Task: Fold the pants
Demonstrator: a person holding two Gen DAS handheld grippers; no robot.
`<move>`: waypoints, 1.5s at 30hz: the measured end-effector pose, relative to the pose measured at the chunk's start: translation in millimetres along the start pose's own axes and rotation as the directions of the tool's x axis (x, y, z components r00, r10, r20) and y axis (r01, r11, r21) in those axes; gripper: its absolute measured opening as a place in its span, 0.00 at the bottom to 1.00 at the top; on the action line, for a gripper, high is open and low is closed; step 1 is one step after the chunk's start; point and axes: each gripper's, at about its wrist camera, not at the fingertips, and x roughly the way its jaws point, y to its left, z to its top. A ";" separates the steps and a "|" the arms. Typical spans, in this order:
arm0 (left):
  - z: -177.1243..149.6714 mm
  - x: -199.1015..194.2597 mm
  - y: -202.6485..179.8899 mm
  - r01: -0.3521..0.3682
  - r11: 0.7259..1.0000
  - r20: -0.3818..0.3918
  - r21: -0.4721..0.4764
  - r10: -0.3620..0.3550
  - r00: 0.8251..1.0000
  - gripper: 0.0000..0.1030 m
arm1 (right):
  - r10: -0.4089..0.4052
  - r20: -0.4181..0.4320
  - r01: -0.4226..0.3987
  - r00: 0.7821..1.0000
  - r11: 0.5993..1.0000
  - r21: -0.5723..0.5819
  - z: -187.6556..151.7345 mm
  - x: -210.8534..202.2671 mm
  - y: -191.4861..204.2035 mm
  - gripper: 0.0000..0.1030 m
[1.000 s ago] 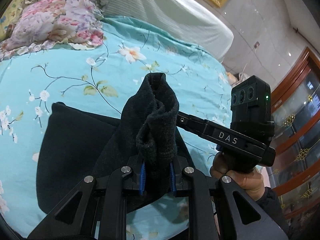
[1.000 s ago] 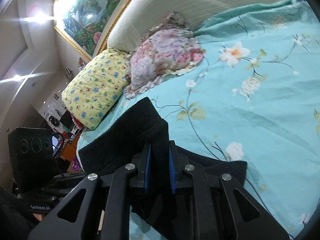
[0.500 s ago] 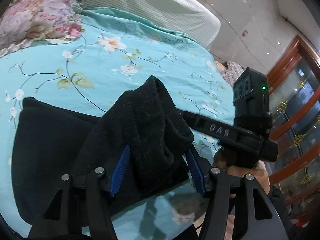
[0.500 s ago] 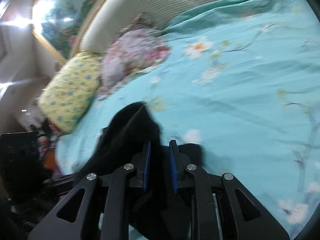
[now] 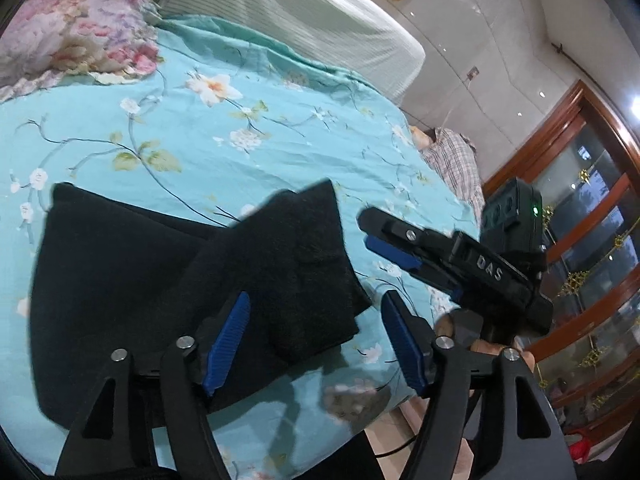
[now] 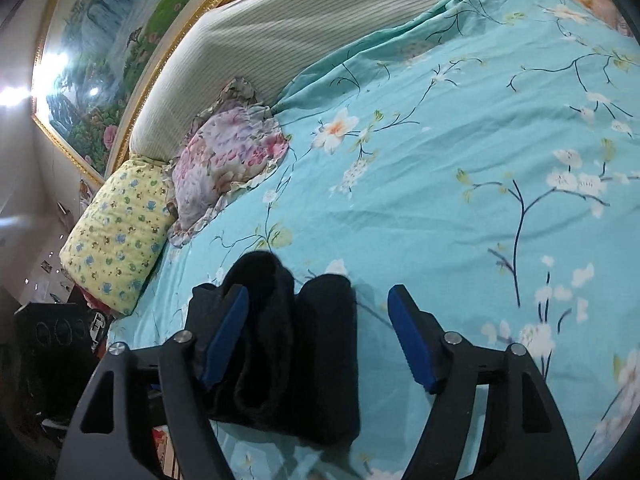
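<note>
Lying folded near the bed's edge, the pants [image 5: 192, 280] rest on the sheet [image 5: 240, 140] as a dark stack, the top flap doubled over the wider layer below. The left gripper [image 5: 314, 340] has just been opening: its blue pads stand well apart, the flap's near corner lies between them, and neither pad presses on it, which reads as a release after laying the fold. The right gripper [image 6: 320, 336] has likewise just been opening; its jaws stand apart with a rolled edge of cloth between them, close by one pad, though contact cannot be told. Both point downward at the cloth, which suits setting the fold down rather than carrying it. The left view alone shows the flat extent of the lower layer, the right gripper from the side with the hand [image 5: 484, 346] beneath it, and a wooden cabinet [image 5: 592, 240] beyond the bed. The right view alone shows the thickness of the stack end-on, the yellow pillow [image 6: 120, 236] beside the floral pillow [image 6: 224, 160], the headboard [image 6: 304, 28] and the painting [image 6: 120, 64].
</note>
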 end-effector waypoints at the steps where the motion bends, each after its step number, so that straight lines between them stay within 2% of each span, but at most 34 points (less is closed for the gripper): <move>1: -0.3 -4.0 2.5 -0.013 1.000 0.014 -0.003 0.013 1.000 0.73 | -0.004 0.001 0.004 1.000 1.000 0.000 -1.5 -0.8 1.5 0.74; 7: 1.2 -25.5 33.1 -0.046 0.995 0.064 -0.083 0.052 0.997 0.73 | -0.022 0.016 0.023 1.000 1.000 -0.017 -10.8 -6.2 16.2 0.82; 13: 0.4 -43.3 68.1 -0.068 0.983 0.098 -0.170 0.086 0.991 0.73 | -0.065 0.005 0.065 0.998 0.997 -0.051 -20.4 -4.2 32.8 0.84; 21: -3.0 -60.4 99.9 -0.079 0.968 0.123 -0.240 0.111 0.986 0.73 | -0.104 0.001 0.103 0.995 0.992 -0.076 -30.6 -2.1 47.0 0.86; 31: -8.2 -60.9 120.5 -0.089 0.956 0.106 -0.280 0.123 0.987 0.74 | -0.128 -0.017 0.127 0.992 0.990 -0.065 -40.4 0.9 49.5 0.87; 45: -2.8 -40.4 129.2 -0.130 0.956 0.039 -0.264 0.145 0.989 0.76 | -0.125 -0.058 0.125 0.990 0.992 -0.015 -50.7 14.5 34.5 0.87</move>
